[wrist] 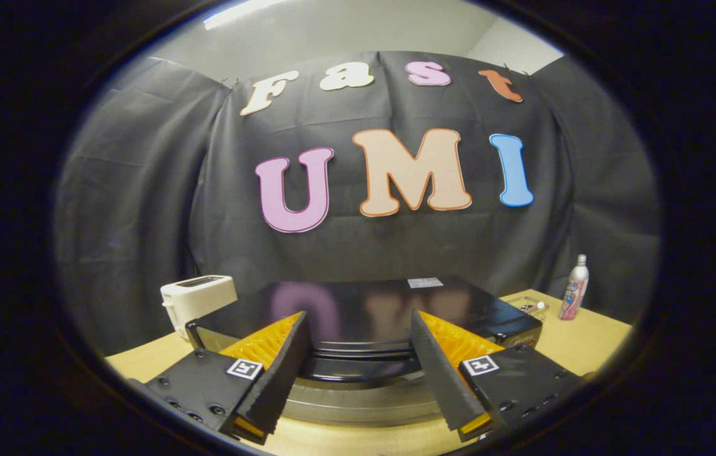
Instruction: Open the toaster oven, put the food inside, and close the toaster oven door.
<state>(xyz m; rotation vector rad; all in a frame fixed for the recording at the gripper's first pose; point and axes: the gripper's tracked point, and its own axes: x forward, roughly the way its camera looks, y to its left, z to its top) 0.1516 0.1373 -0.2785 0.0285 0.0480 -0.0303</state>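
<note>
A black glossy toaster oven (370,304) stands on the wooden table just ahead of my fingers, and I look down on its flat top. Its front top edge and a curved door handle (358,367) run across between my two fingers. My gripper (358,320) is open, one finger on each side of the oven's front middle, with nothing pressed between them. The door looks closed, though most of its face is hidden below the top edge.
A white pop-up toaster (196,297) sits left of the oven. To the right stand a clear small tray (530,306) and a white spray bottle (575,288). The light wooden table (585,345) has room on the right side.
</note>
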